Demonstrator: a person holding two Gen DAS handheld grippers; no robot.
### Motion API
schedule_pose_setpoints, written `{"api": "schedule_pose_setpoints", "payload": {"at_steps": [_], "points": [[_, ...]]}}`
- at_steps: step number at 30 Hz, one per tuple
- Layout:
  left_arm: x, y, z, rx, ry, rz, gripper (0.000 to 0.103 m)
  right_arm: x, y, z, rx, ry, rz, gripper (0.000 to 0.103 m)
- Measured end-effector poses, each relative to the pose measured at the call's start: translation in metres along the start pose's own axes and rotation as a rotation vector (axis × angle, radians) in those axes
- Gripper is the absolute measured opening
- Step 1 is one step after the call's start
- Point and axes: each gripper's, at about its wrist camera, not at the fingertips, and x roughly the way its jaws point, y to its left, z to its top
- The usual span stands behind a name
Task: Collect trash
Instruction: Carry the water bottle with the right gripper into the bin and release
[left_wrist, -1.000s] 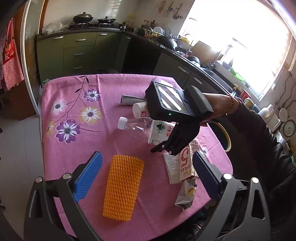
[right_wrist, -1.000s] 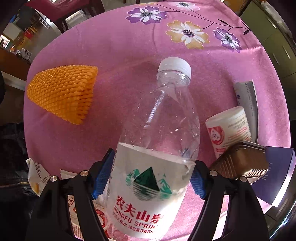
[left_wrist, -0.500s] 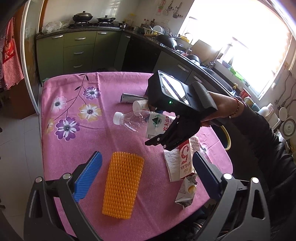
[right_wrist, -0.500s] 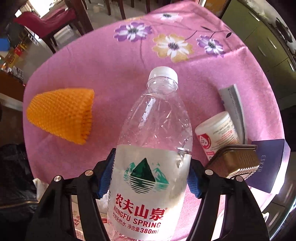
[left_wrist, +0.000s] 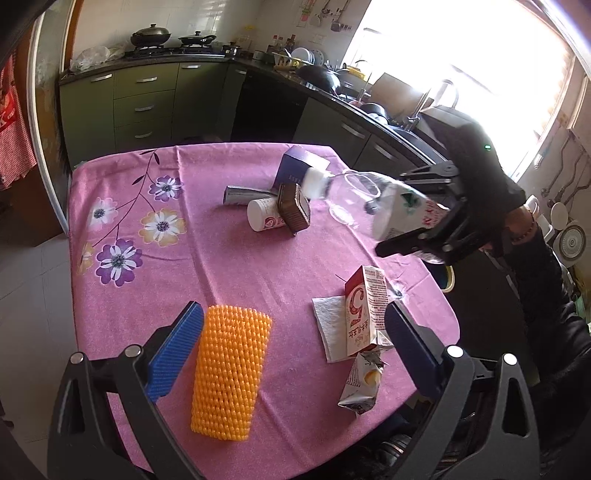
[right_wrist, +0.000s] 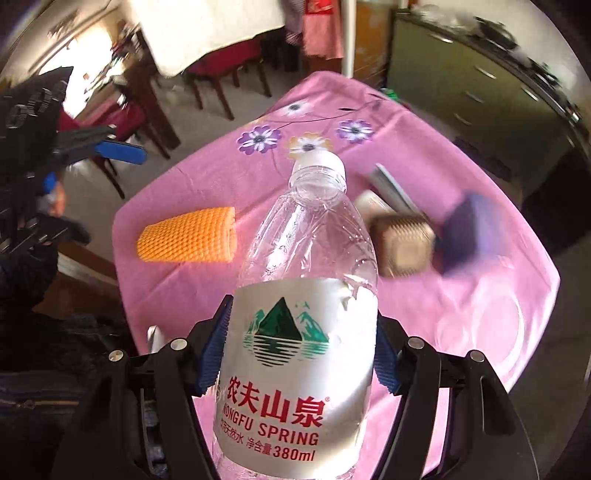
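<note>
Our right hand-held gripper, tilted steeply downward, clamps the clear water bottle aloft over the bench. Our left hand-held gripper hovers spread wide, empty, above the orange foam net.

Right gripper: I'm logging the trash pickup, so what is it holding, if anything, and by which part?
The right gripper holds the clear plastic water bottle by its labelled lower body, cap pointing away.

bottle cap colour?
White. The bottle cap shows best in the right wrist view, on the clear bottle.
</note>
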Motion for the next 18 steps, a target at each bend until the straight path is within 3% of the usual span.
{"api": "schedule_pose_setpoints", "payload": {"at_steps": [4,9,13,18], "points": [[0.012,-0.013,0.004,0.028,0.013,-0.025,0.093,-0.056,-0.032,-0.075,0.174,-0.044,-0.059,0.066],[0.026,-0.032,0.008,0.062,0.034,-0.044,0.094,-0.088,-0.085,-0.178,0.451,-0.037,-0.150,0.066],[0.035,-0.049,0.011,0.097,0.052,-0.052,0.094,-0.080,-0.138,-0.247,0.653,-0.004,-0.165,0.066],[0.040,-0.066,0.015,0.132,0.068,-0.046,0.094,-0.046,-0.200,-0.292,0.833,0.038,-0.185,0.066]]}}
